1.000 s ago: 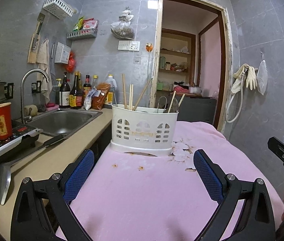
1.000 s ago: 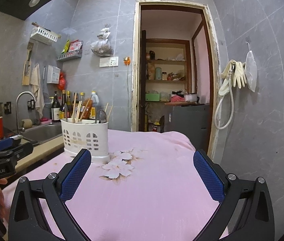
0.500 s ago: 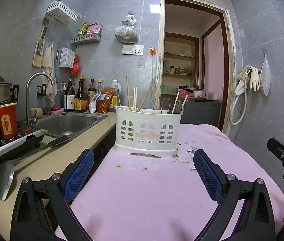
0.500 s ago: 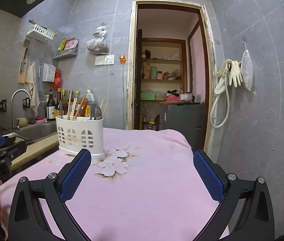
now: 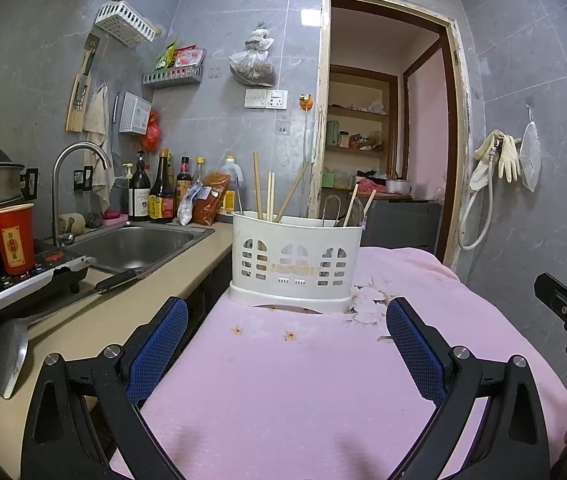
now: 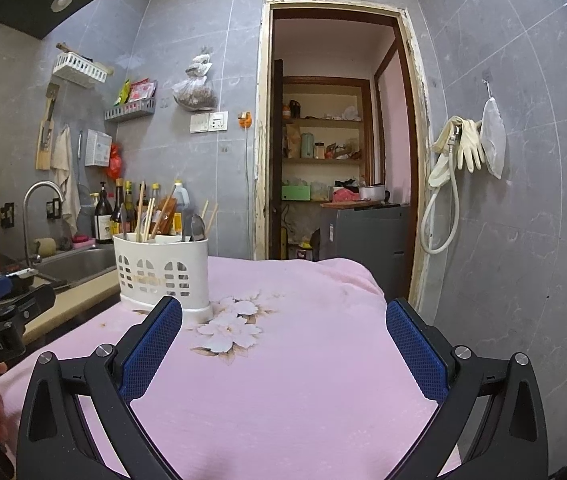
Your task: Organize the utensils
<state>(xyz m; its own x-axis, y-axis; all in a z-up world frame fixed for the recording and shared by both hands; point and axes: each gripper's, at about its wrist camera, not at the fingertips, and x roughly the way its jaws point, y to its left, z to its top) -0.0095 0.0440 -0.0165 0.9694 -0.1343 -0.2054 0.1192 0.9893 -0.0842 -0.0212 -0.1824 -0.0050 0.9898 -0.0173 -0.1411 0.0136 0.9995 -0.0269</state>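
A white slotted utensil holder (image 5: 297, 264) stands on the pink cloth-covered table (image 5: 303, 380), with several wooden chopsticks (image 5: 269, 196) and metal spoons (image 5: 333, 210) upright in it. It also shows in the right wrist view (image 6: 163, 270), at the left. My left gripper (image 5: 286, 344) is open and empty, a short way in front of the holder. My right gripper (image 6: 283, 344) is open and empty over the cloth, to the right of the holder. Each gripper shows at the edge of the other's view.
A counter to the left carries a steel sink (image 5: 131, 244), a tap (image 5: 71, 184), sauce bottles (image 5: 159, 192), a red cup (image 5: 13, 238) on an induction cooker (image 5: 11, 284) and a metal spatula (image 5: 7, 352). An open doorway (image 6: 335, 168) lies behind the table.
Both grippers have lowered and tilted a little, so the holder sits lower and slightly nearer in each view. Both stayed open and empty.
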